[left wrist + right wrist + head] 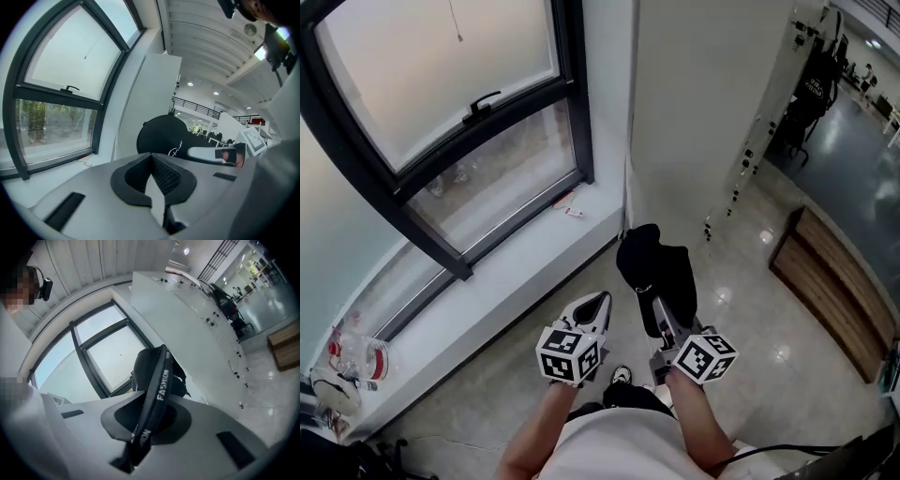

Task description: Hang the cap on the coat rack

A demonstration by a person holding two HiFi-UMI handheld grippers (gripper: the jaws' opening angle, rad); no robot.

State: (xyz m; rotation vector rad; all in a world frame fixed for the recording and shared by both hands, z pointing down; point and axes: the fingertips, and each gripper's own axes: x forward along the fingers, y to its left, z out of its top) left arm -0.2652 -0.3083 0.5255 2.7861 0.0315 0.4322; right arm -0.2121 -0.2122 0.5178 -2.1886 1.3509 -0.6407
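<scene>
Though clear of the tiled floor (750,314), gripped fast: black cap (654,267) in the right tongs (655,302), both pads closed on a black band printed FASHION. Crown out ahead of the tong tips, bulging beyond them, band edge-on between the pads in the right gripper view. Just to the left of the cap, apart from it: left tongs (598,300), pads pressed together at the tips, nothing between. From the left gripper view, cap to the right and a little ahead, white script mark on its side. Beyond both tongs, white window sill (520,272) under a dark-framed window (441,122), then a white wall (694,112). Wooden bench (839,291) well off to the right.
</scene>
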